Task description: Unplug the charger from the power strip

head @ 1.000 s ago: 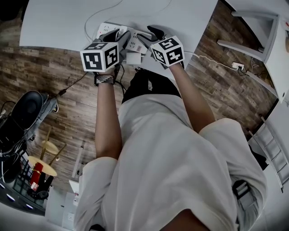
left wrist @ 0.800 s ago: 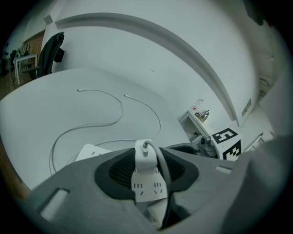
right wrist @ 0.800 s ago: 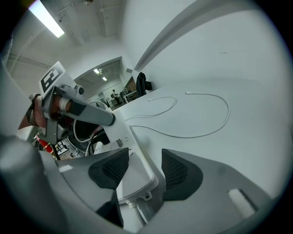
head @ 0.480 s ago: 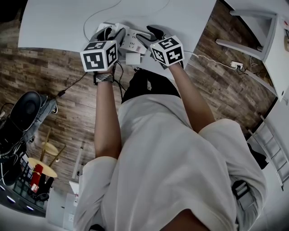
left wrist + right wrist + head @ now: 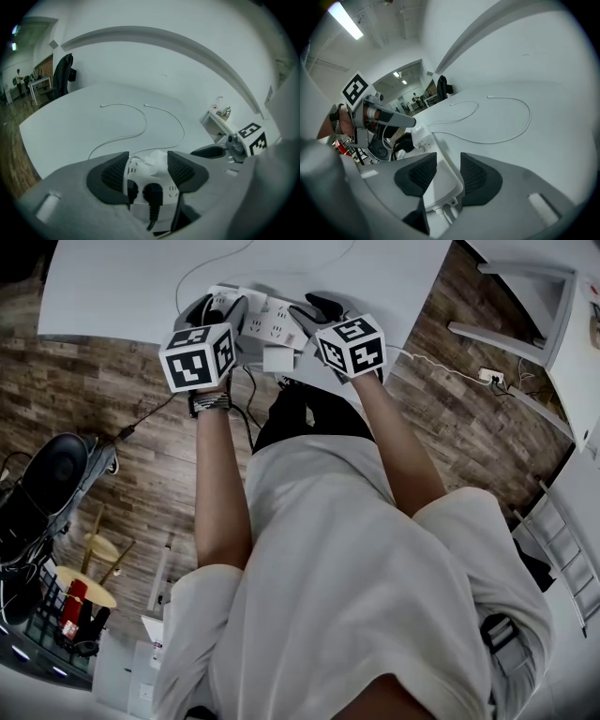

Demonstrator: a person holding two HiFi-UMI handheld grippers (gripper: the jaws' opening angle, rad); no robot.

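Two black plugs [image 5: 152, 191] sit in the white power strip [image 5: 139, 169].

From the head we look steeply down past a white-shirted torso [image 5: 356, 549] onto the near edge of the white table [image 5: 131, 287]. Each gripper camera sits low, close behind its own jaws, facing the table's far side. All three share the white rectangular power strip [image 5: 262, 322]. The left gripper view catches the right gripper [image 5: 201, 151], and the right gripper view the left gripper [image 5: 405, 122].
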